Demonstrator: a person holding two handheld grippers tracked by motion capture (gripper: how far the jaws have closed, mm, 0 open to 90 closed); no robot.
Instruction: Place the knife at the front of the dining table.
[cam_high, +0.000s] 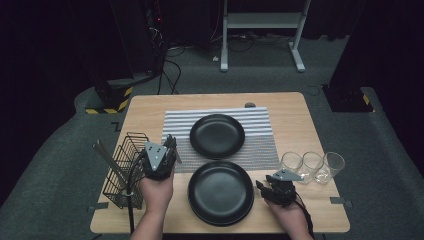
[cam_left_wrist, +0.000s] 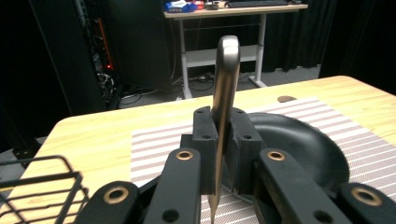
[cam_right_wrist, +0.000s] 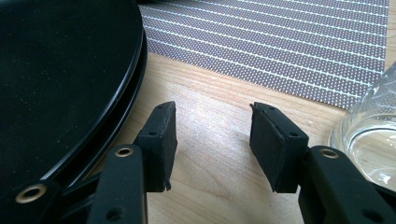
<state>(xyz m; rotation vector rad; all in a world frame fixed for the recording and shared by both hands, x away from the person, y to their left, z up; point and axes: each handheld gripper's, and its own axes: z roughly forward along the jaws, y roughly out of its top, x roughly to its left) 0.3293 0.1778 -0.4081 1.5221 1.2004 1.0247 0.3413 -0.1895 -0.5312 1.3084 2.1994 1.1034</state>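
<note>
While the table is only partly laid, a piece of metal cutlery (cam_left_wrist: 225, 88) stands upright in the left gripper (cam_high: 167, 150), clamped between the jaws, which are closed hard on its flat handle. It looks like a knife, though the working end runs out of the bottom of the left gripper view, so I cannot be sure. It hangs above the striped mat (cam_high: 260, 150), just left of the far black plate (cam_high: 217, 135) and right of the wire basket (cam_high: 126, 170), where another long utensil (cam_high: 107, 160) leans.

Judging by the layout, the plates are already out: the far one on the mat, and a near stack of plates (cam_high: 221, 192) at the table's (cam_high: 300, 125) front edge. The cutlery is not yet set down, and three glasses (cam_high: 312, 166) sit clustered at the right, apparently not yet shared out.

The right gripper (cam_right_wrist: 212, 140) rests low on the wood between the stack and the nearest glass (cam_right_wrist: 373, 135), its jaws about half apart with nothing between them.
</note>
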